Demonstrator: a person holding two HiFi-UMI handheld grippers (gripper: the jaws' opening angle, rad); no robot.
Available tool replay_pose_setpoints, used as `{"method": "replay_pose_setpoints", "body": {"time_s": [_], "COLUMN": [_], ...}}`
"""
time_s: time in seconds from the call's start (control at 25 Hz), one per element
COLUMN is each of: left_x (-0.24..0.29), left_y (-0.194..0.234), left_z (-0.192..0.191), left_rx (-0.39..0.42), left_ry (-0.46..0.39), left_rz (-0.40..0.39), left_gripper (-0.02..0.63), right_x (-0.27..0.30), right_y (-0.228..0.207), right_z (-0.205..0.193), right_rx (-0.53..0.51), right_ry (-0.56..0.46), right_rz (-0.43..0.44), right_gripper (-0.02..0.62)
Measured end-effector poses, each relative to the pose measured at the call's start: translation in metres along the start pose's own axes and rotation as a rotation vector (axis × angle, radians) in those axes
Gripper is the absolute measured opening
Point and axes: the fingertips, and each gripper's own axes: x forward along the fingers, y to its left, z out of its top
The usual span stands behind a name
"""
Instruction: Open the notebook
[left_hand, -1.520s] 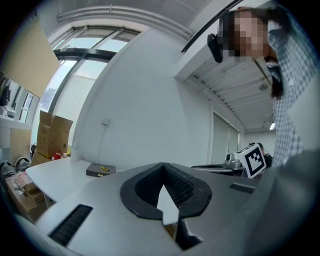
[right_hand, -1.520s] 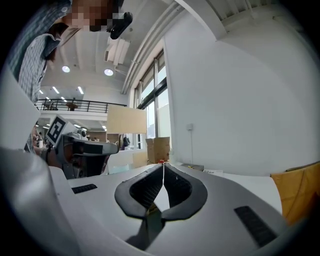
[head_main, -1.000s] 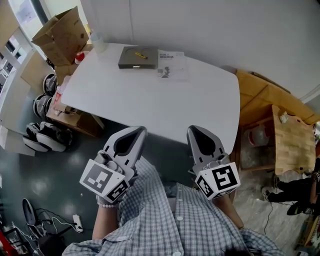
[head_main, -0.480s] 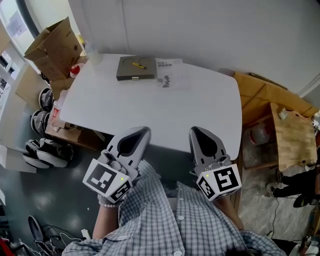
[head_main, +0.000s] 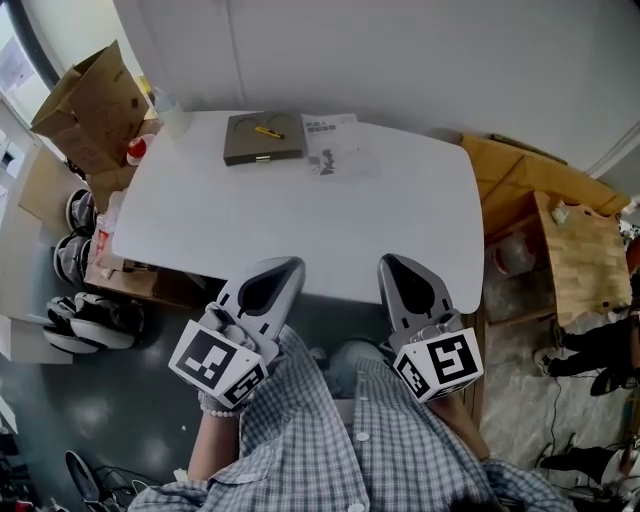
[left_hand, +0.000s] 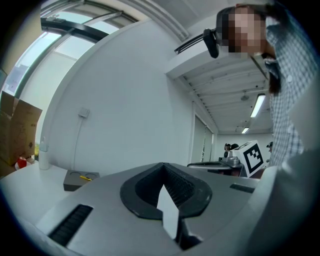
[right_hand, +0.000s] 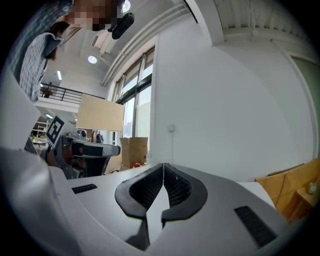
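The notebook, a closed grey-brown cover with a yellow pen lying on it, rests at the far side of the white table. The left gripper view shows the notebook small and far off at the left. My left gripper and right gripper hover side by side over the table's near edge, far from the notebook. Both point level towards it. The left gripper is shut with nothing between its jaws, and so is the right gripper.
A printed sheet in a clear sleeve lies right of the notebook. A bottle stands at the table's far left corner beside an open cardboard box. Wooden crates stand to the right, and wheeled gear lies on the floor at left.
Both grippers have edged forward to the table's near edge, still shut. The head view has shifted, so the table sits slightly closer and more centred.
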Motion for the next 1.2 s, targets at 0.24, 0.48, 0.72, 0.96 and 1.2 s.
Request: {"method": "replay_pose_setpoints", "body": {"time_s": [0.24,0.48,0.72,0.96,1.2], "left_x": [0.005,0.008,0.022,0.048,0.079], "left_y": [0.001,0.014,0.024,0.037,0.047], "left_z": [-0.005,-0.012,-0.009,-0.011,-0.018], "left_rx": [-0.016,-0.012,0.003,0.002,-0.002], "left_ry": [0.002,0.022,0.028,0.046,0.078], "left_rz": [-0.006,0.023,0.036,0.046,0.035], "left_gripper": [0.008,0.008,0.008,0.008,0.008], "right_x": [0.003,0.018,0.035,0.055,0.076], "right_y": [-0.010,-0.013,-0.021,-0.039,-0.065], "right_z": [0.000,-0.004,-0.004,-0.006,-0.011], "right_rx": [-0.018,-0.026,-0.030,-0.029,-0.019], "right_ry": [0.035,0.048,0.043,0.053,0.075], "right_rz": [-0.018,-0.001,0.032,0.052,0.050], "right_gripper": [0.021,0.021,0.021,0.022,0.021]}}
